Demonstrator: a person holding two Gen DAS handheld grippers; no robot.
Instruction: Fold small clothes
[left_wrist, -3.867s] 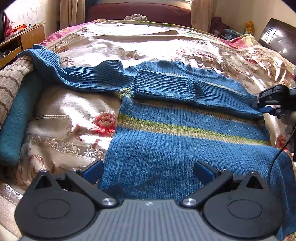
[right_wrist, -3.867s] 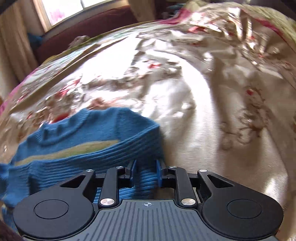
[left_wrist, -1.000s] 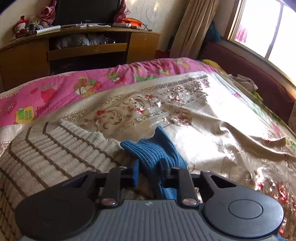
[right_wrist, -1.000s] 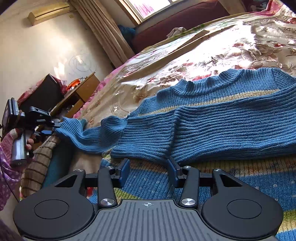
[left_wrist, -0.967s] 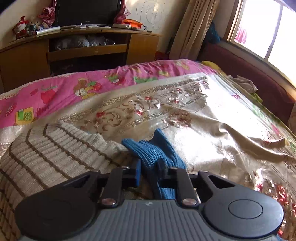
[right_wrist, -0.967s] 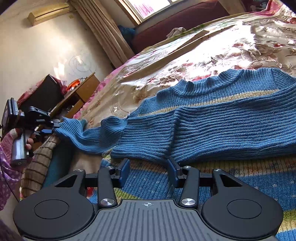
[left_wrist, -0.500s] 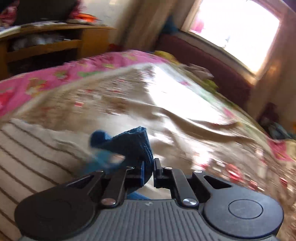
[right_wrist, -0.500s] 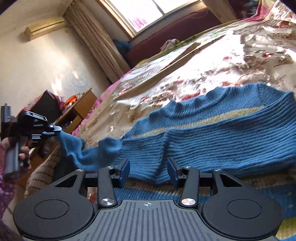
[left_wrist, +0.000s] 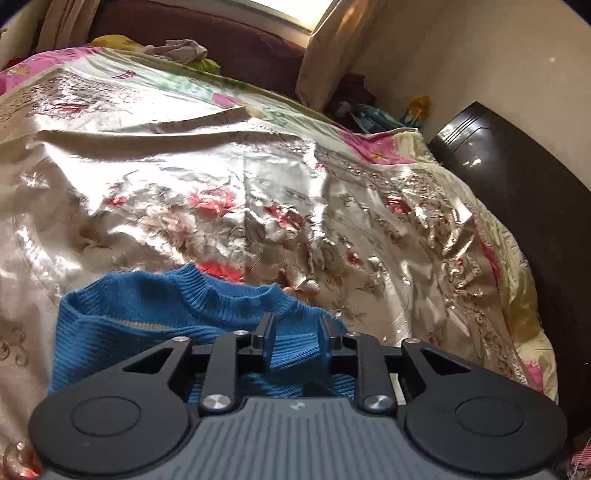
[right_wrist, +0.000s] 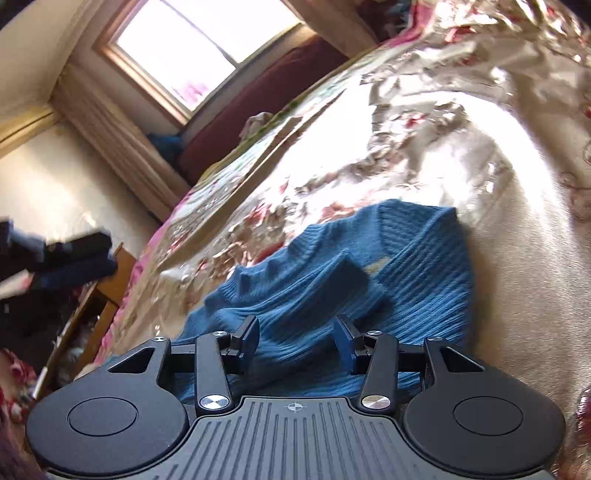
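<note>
A blue knit sweater (left_wrist: 147, 306) lies on the floral satin bedspread (left_wrist: 258, 177). In the left wrist view my left gripper (left_wrist: 295, 339) hovers over the sweater's collar end, its jaws partly apart, with the ribbed sleeve cuff (left_wrist: 293, 349) lying between them. In the right wrist view the sweater (right_wrist: 424, 266) shows both sleeves folded across its chest, the cuff (right_wrist: 347, 269) on top. My right gripper (right_wrist: 299, 341) is open and empty just above the sweater's body.
A dark headboard (left_wrist: 517, 192) borders the bed on the right. A maroon sofa (left_wrist: 221, 40) with loose clothes stands under the window. A wooden cabinet (right_wrist: 107, 291) is at the bed's left side.
My left gripper carried the sleeve cuff from the bed's left side across onto the sweater's chest, and its jaws have spread. My right gripper tilted up and stayed open.
</note>
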